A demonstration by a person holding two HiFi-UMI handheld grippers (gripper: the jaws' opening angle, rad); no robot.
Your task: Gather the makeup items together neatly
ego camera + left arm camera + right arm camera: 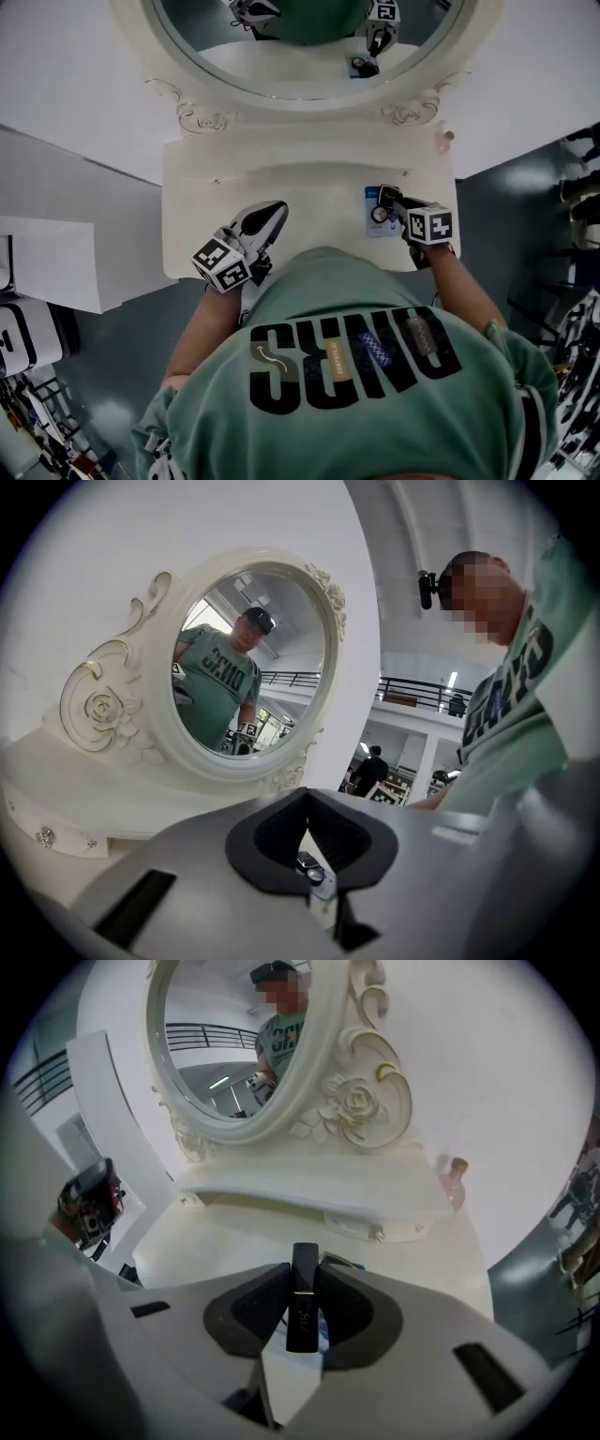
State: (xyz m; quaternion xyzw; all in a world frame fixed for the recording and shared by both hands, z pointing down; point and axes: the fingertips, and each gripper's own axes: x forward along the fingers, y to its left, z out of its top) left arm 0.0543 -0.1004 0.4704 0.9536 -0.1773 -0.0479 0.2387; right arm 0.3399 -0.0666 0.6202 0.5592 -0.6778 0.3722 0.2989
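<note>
A slim black makeup tube (302, 1297) with a thin gold band stands upright between the pads of my right gripper (303, 1283), which is shut on it. In the head view that gripper (394, 202) hovers over a light blue packet (374, 226) and a small round item (379, 214) at the right of the cream vanity top (309, 192). My left gripper (275, 214) rests over the vanity's front left part. Its jaws meet at the tips (305, 801) with nothing between them. Through the gap below them the blue packet (319, 881) shows far off.
A large oval mirror (309, 37) in a carved cream frame stands at the back, over a raised shelf (309, 1192). A small pink bottle (457, 1181) stands at the shelf's right end. White wall panels flank the vanity; dark floor lies at both sides.
</note>
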